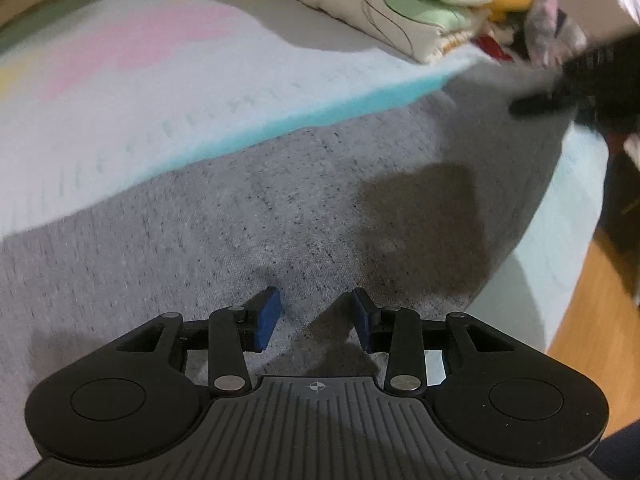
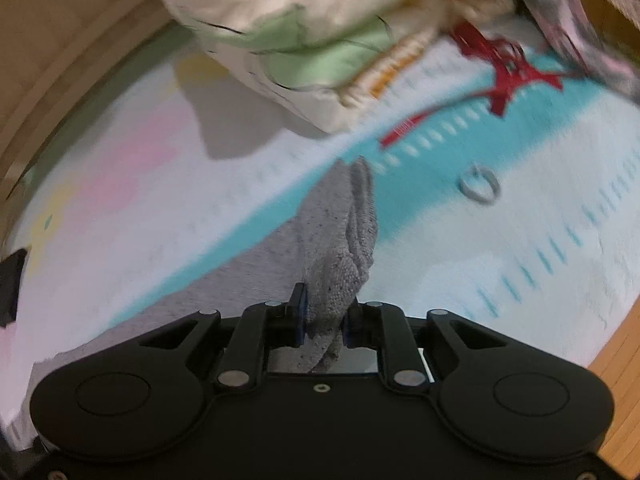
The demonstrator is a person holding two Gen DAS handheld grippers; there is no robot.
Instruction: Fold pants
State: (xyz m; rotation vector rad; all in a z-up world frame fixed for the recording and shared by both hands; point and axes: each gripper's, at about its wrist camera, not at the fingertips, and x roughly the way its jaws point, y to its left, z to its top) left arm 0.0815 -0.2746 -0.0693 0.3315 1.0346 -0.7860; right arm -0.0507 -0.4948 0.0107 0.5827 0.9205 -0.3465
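Grey speckled pants (image 1: 280, 208) lie spread flat on the bed and fill the middle of the left wrist view. My left gripper (image 1: 316, 320) hangs just over this cloth. Its blue pads (image 1: 268, 320) stand well apart and I see no fold pinched between them. In the right wrist view, my right gripper (image 2: 323, 312) is shut on a bunched edge of the pants (image 2: 344, 240). That cloth rises as a ridge from the bed into the pads. A black blurred shape (image 1: 560, 88) at the far corner of the pants looks like the right gripper.
The pants rest on a pale blanket (image 2: 480, 260) with teal and pink bands. A folded cream and green quilt (image 1: 400, 4) lies at the back, beside a red lacy item (image 2: 504, 76) and a small ring (image 2: 478, 186). Wooden floor (image 1: 592, 300) shows past the bed's right edge.
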